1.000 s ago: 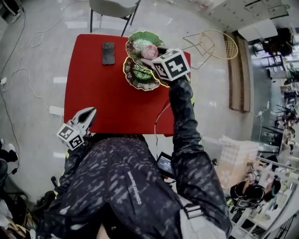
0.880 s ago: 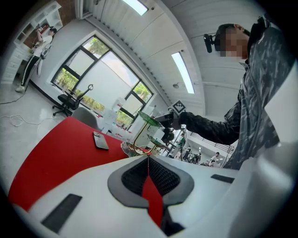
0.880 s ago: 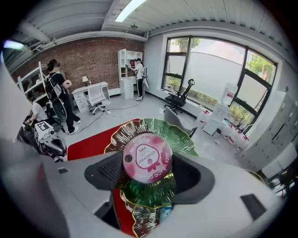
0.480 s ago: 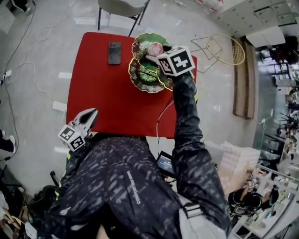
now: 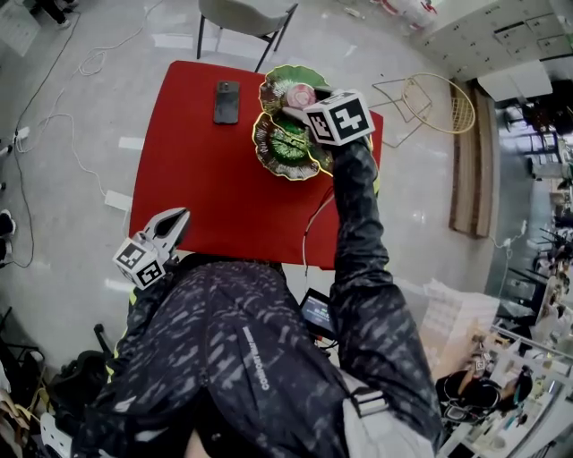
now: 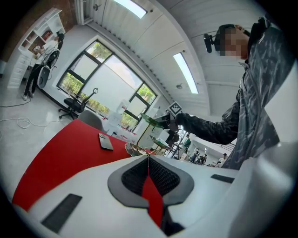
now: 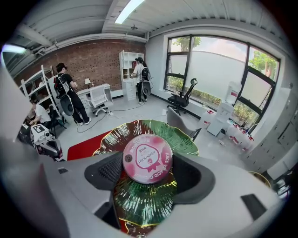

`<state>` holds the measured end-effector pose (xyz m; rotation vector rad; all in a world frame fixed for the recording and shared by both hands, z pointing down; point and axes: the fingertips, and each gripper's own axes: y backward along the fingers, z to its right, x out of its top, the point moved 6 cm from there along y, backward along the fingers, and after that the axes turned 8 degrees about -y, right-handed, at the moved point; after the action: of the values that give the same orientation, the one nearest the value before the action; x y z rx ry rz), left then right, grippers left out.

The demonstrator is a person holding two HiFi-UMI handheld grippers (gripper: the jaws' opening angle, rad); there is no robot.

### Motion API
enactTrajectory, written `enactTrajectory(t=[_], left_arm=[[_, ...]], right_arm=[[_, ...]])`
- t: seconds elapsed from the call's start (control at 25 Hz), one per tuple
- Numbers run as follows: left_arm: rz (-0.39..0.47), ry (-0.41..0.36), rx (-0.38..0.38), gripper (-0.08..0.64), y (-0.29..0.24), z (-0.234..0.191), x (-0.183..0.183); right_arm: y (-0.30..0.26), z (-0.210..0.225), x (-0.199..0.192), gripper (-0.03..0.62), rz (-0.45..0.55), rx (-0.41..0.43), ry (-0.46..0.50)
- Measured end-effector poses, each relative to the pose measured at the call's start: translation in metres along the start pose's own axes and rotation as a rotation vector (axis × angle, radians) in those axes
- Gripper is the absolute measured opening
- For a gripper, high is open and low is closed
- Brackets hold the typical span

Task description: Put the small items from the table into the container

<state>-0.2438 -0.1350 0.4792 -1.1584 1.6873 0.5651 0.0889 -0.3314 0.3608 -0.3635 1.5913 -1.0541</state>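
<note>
A round pink tin (image 7: 147, 158) sits between the jaws of my right gripper (image 7: 147, 168), which is shut on it. The tin (image 5: 300, 94) hangs just above the upper green leaf-shaped dish (image 7: 179, 139) of a two-tier tray stand; the lower dish (image 7: 142, 202) shows beneath it. In the head view the right gripper (image 5: 306, 98) is over the stand's dishes (image 5: 279, 150) at the far side of the red table (image 5: 201, 183). My left gripper (image 5: 170, 224) is shut and holds nothing, at the table's near left edge, with its jaws (image 6: 148, 160) pointing toward the stand (image 6: 150, 120).
A black phone (image 5: 226, 101) lies flat on the table left of the stand, also seen in the left gripper view (image 6: 105, 141). A grey chair (image 5: 246, 13) stands beyond the far edge. A wire basket (image 5: 430, 103) lies on the floor to the right. People stand in the background.
The right gripper keeps the pink tin over the upper dish with hardly any movement. The head view has shifted slightly. The left gripper stays where it was.
</note>
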Motion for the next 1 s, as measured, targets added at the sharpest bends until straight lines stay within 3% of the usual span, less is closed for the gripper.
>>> enactTrajectory(t=[0.52,0.84,1.0], left_arm=[[0.015,-0.018,0.005,0.012,0.004,-0.001,0.000],[0.022,-0.029,-0.033,0.012,0.002,0.006,0.005],[0.015,-0.009,-0.071,0.012,-0.003,0.013,0.000]], right_arm=[[0.003,-0.004,0.003,0.337,0.039,-0.032,0.055],[0.047,-0.019,-0.007,0.337,0.126,-0.105,0.044],[0.069,-0.033,-0.027,0.337,0.113,-0.107,0.038]])
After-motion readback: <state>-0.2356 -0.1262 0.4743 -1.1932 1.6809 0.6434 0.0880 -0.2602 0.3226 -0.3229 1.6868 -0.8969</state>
